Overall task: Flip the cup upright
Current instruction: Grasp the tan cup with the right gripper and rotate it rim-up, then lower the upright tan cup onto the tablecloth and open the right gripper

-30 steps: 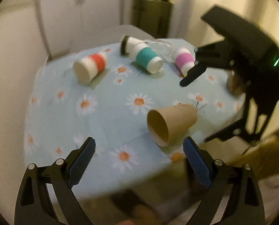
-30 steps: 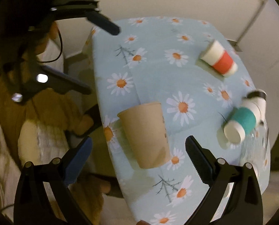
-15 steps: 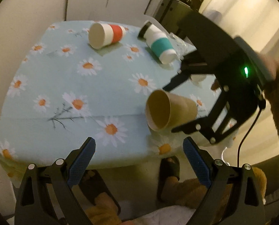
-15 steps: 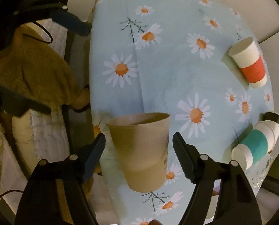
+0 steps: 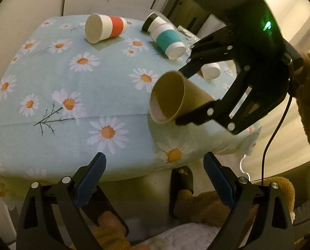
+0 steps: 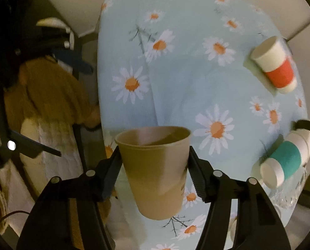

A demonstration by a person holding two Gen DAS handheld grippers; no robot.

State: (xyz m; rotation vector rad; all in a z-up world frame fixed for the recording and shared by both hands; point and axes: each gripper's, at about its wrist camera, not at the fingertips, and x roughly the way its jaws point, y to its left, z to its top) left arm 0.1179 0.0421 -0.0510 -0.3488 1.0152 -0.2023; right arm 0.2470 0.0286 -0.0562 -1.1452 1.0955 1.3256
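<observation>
A plain brown paper cup (image 6: 155,170) sits between the fingers of my right gripper (image 6: 153,166), which is shut on its sides. In the left wrist view the cup (image 5: 175,100) is lifted a little off the daisy tablecloth (image 5: 92,87) near the front right corner, tilted, its mouth facing left. My right gripper (image 5: 186,95) grips it from the right. My left gripper (image 5: 155,177) is open and empty, below the table's front edge.
A red-banded cup (image 5: 104,28), a teal-banded cup (image 5: 167,40) with a black-lidded white cup (image 5: 152,21) behind it, and another white cup (image 5: 210,70) lie on their sides at the back. A clear glass item (image 6: 288,193) lies by the teal cup. The person's slippered feet (image 5: 181,187) are below.
My right gripper has closed on the brown cup and lifted it off the cloth, tilting its mouth upward. My left gripper has stayed open near the front edge.
</observation>
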